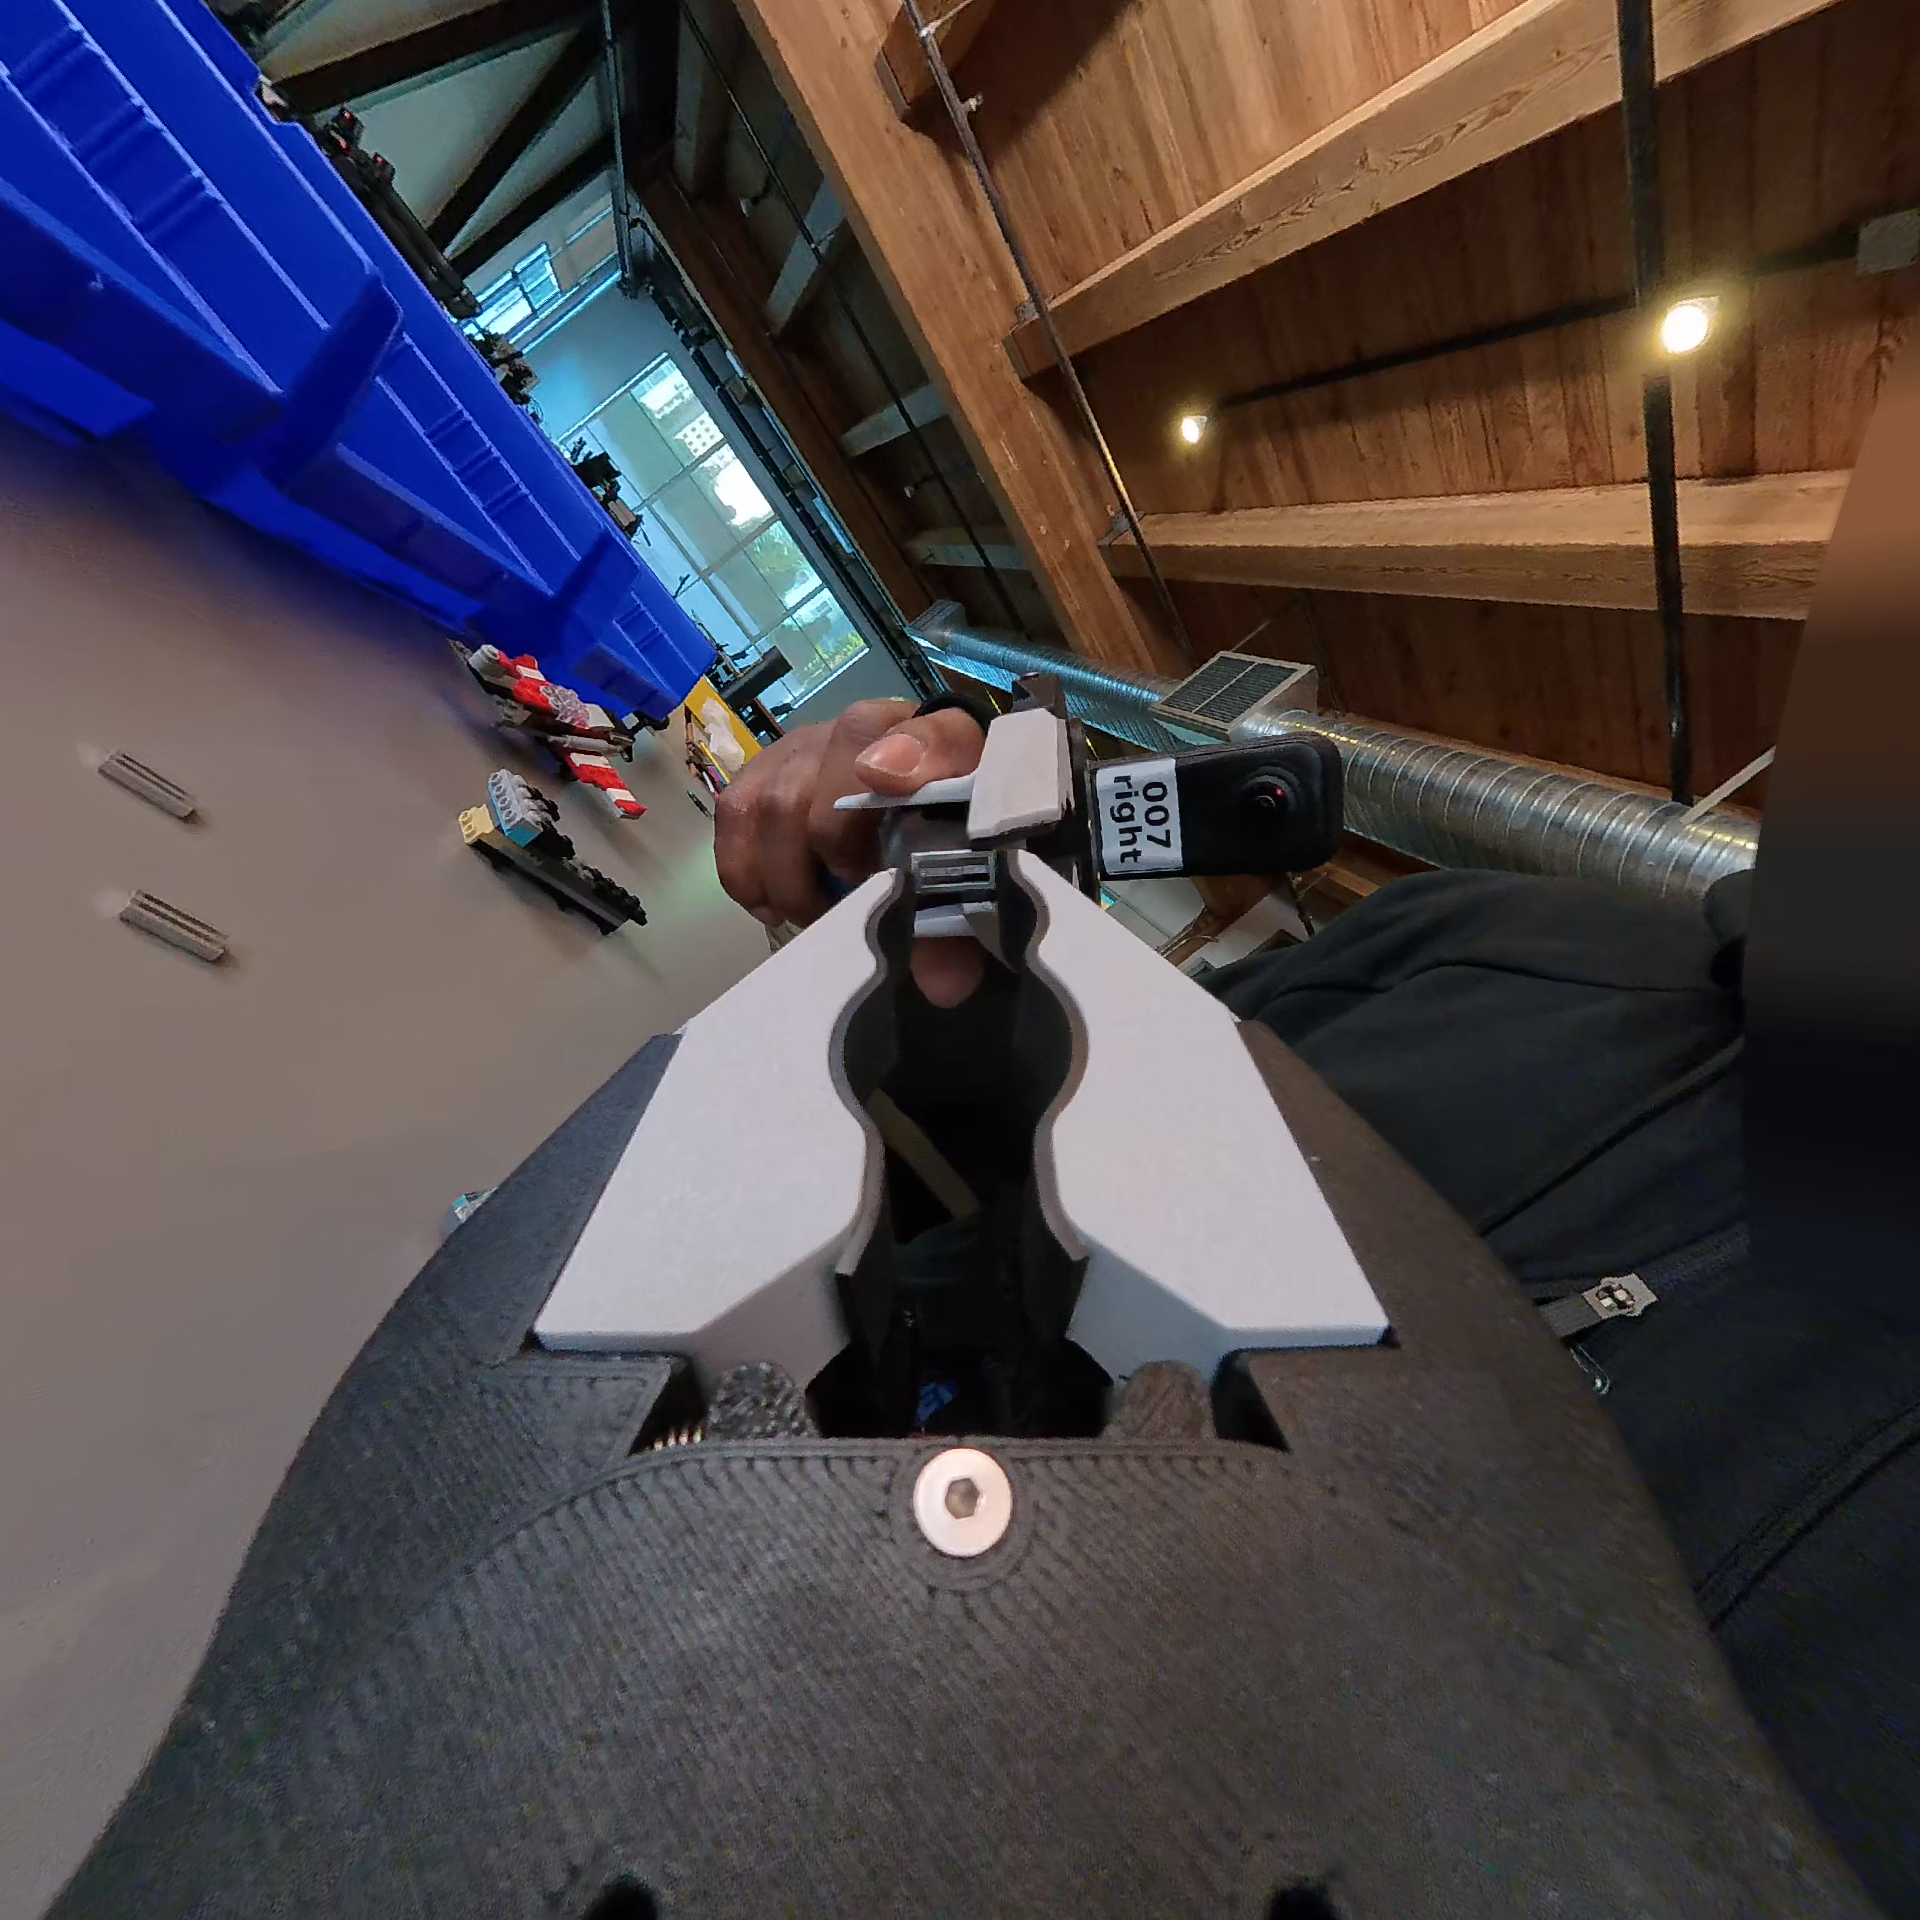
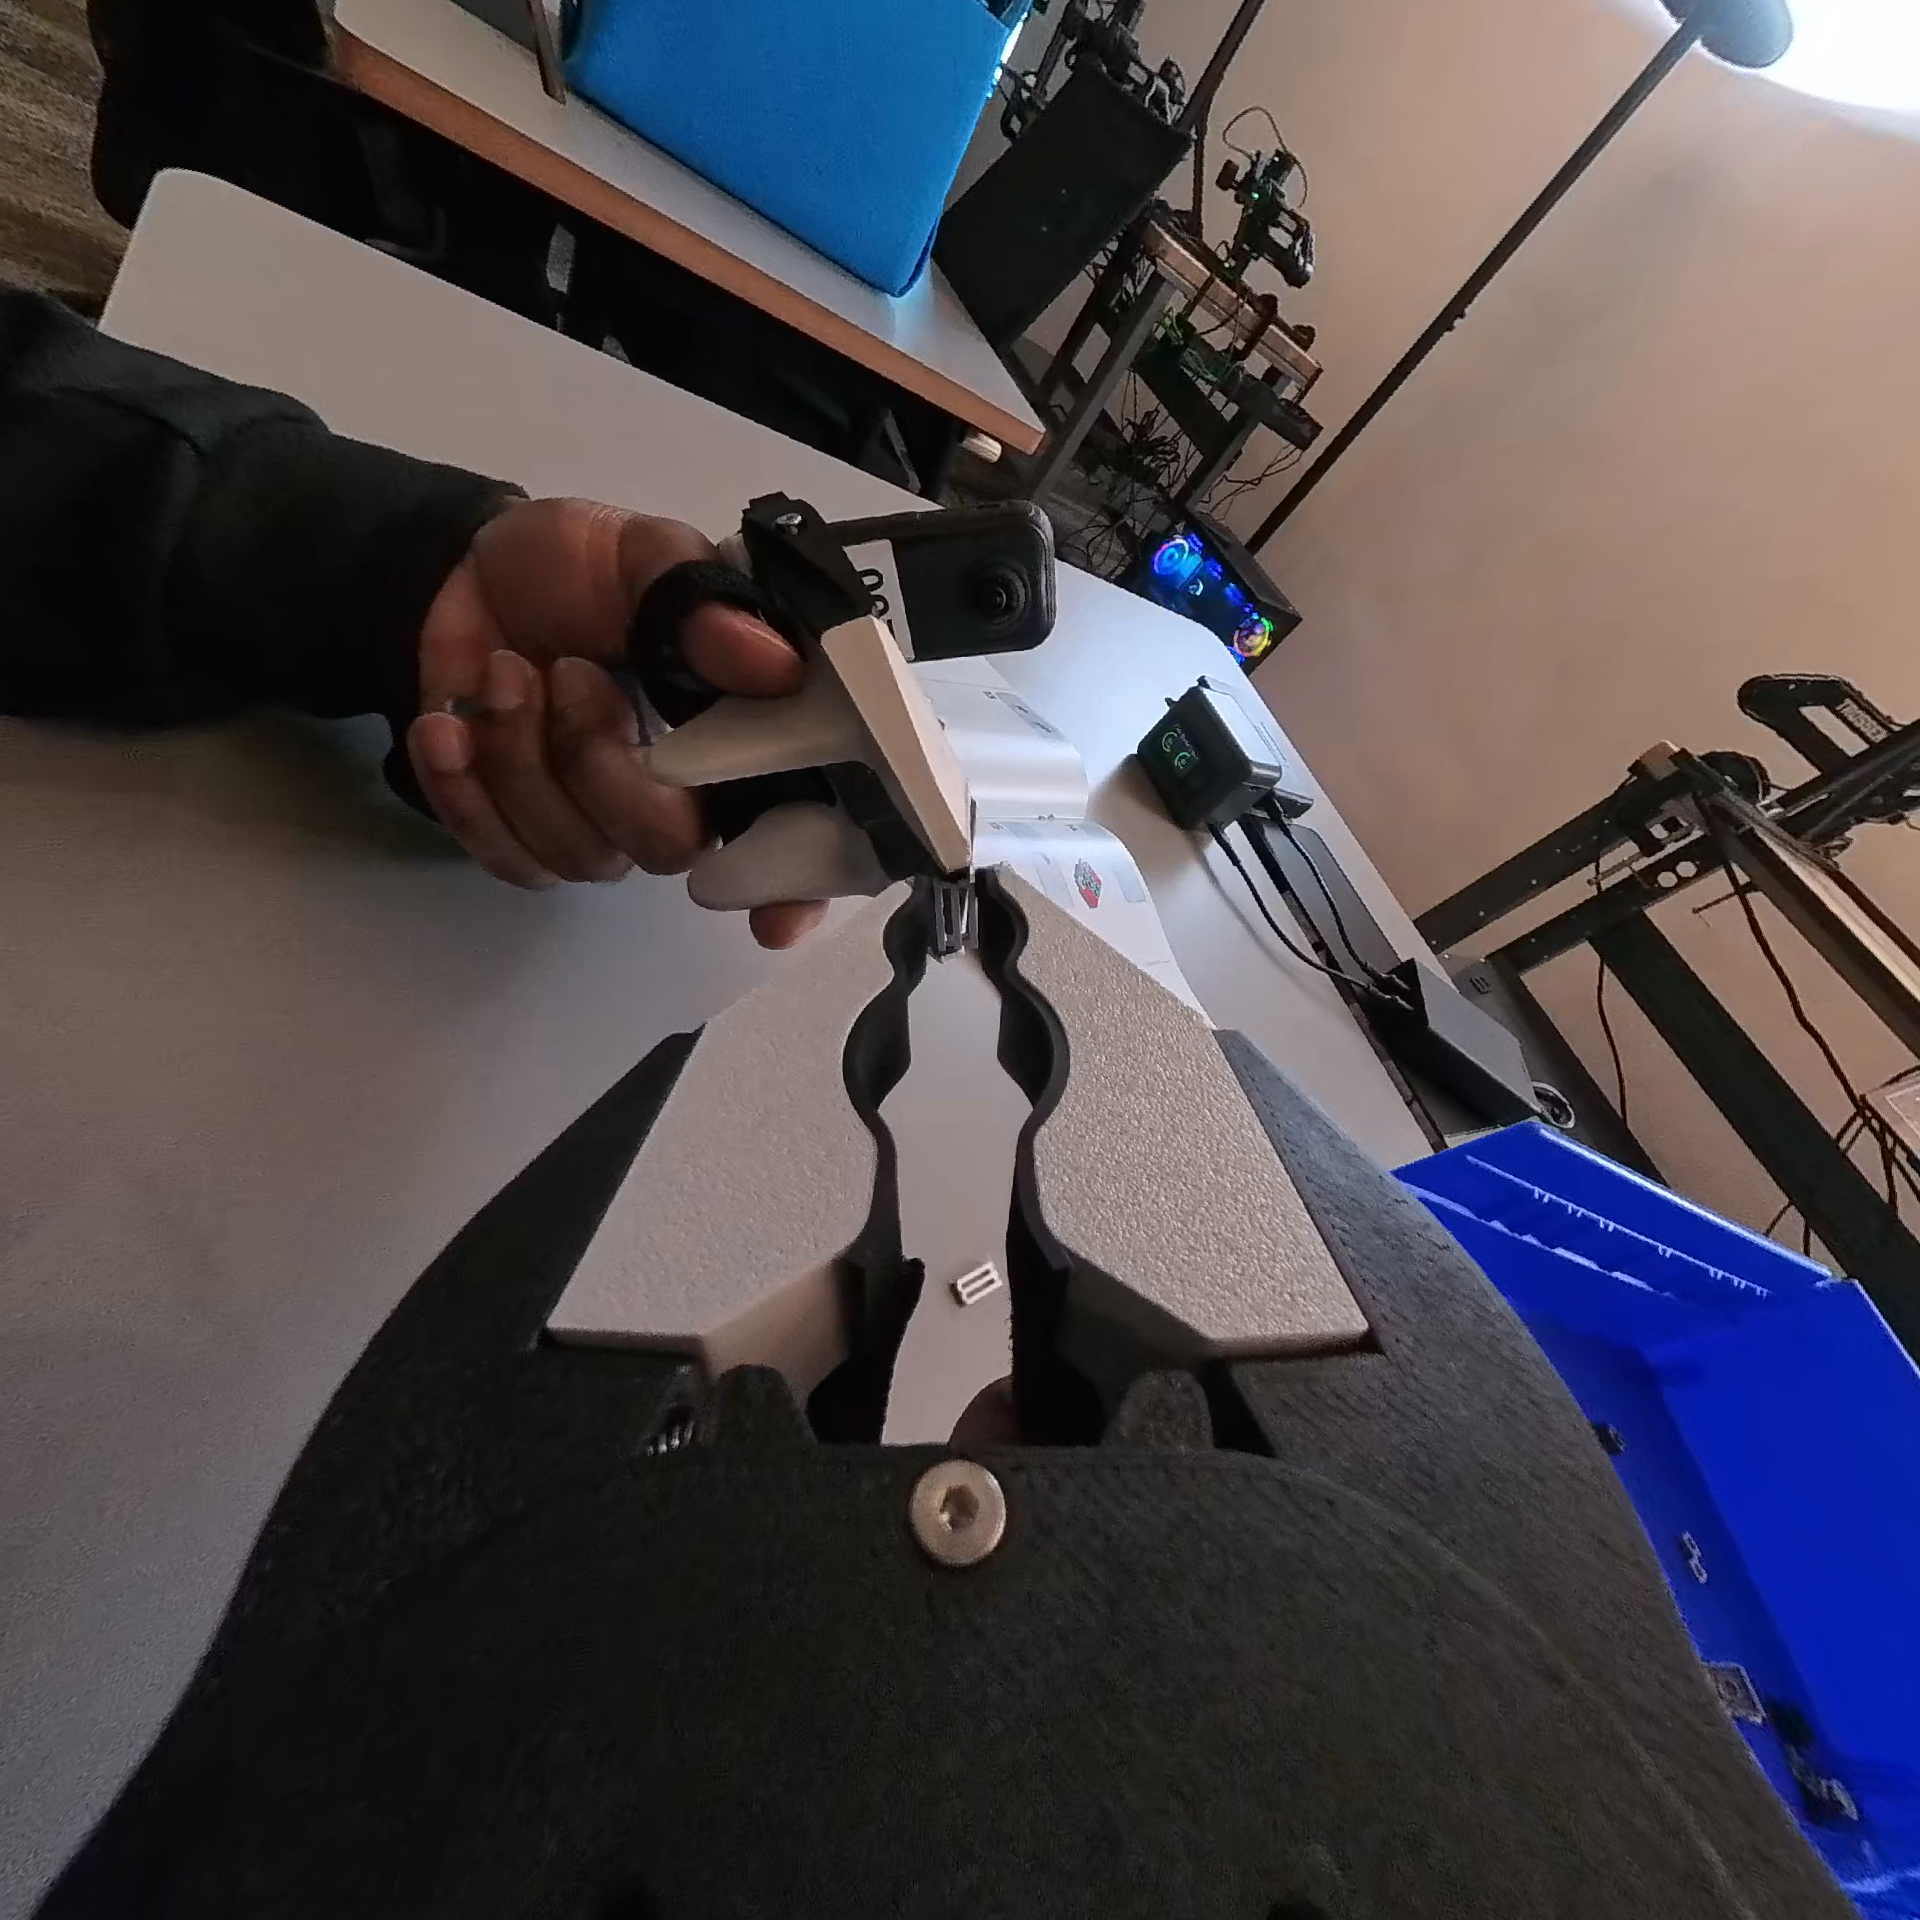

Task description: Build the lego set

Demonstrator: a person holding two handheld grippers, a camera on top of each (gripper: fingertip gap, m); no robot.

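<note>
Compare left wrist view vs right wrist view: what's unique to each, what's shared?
Left wrist view only: partly built red-and-white lego model, black-based lego assembly and two loose grey grille pieces on the table.

Right wrist view only: white instruction sheet, black charger block.

Both: blue plastic bins, and the left gripper and right gripper meeting, both pinching a small grey lego piece.

We see the left gripper [image 1: 951, 883] with pale grey fingers [image 1: 748, 1132] on a black, finely ribbed printed body. At ten o'clock stand bright blue plastic bins [image 1: 312, 343]. Near them lies a red-and-white brick model [image 1: 561, 717] and a black brick strip with light blue and cream parts [image 1: 551, 842]. Two small grey grooved pieces [image 1: 171, 925] rest on the grey-brown tabletop [image 1: 312, 1039]. The right gripper [image 2: 951, 920] shows speckled grey fingers [image 2: 1164, 1174] and nips a dark grey piece [image 2: 948, 920].
</note>
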